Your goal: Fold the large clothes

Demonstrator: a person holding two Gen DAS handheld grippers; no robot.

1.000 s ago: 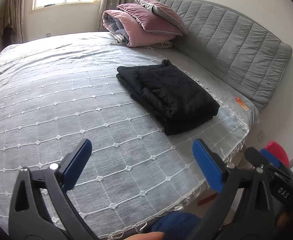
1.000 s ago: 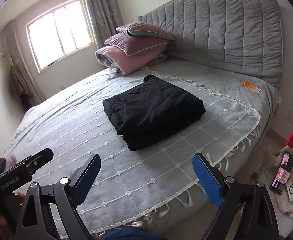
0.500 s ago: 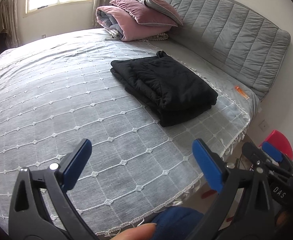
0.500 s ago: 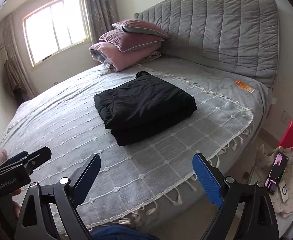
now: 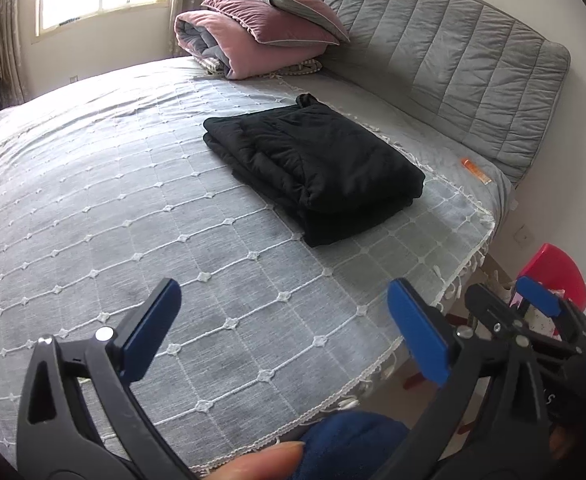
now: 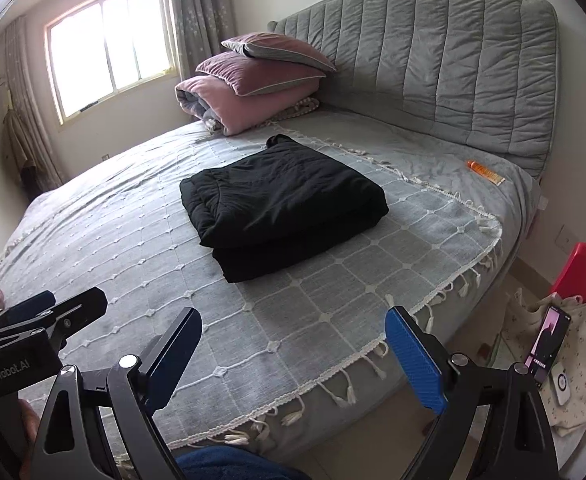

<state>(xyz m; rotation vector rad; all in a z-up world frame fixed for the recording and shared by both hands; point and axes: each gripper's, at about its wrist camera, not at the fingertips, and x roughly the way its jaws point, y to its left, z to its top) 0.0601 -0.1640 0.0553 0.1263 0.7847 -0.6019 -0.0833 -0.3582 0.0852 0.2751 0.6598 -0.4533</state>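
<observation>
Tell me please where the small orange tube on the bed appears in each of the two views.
Left wrist view: the orange tube lies at the right, on the plain grey sheet just below the headboard's right end.
Right wrist view: the orange tube lies at the upper right, again below the headboard.
Shared landmark: the folded black garment lies left of the tube in both.

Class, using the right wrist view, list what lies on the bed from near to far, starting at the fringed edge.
Fringed bedspread → folded black garment → pink quilt and pillows → grey headboard.
</observation>
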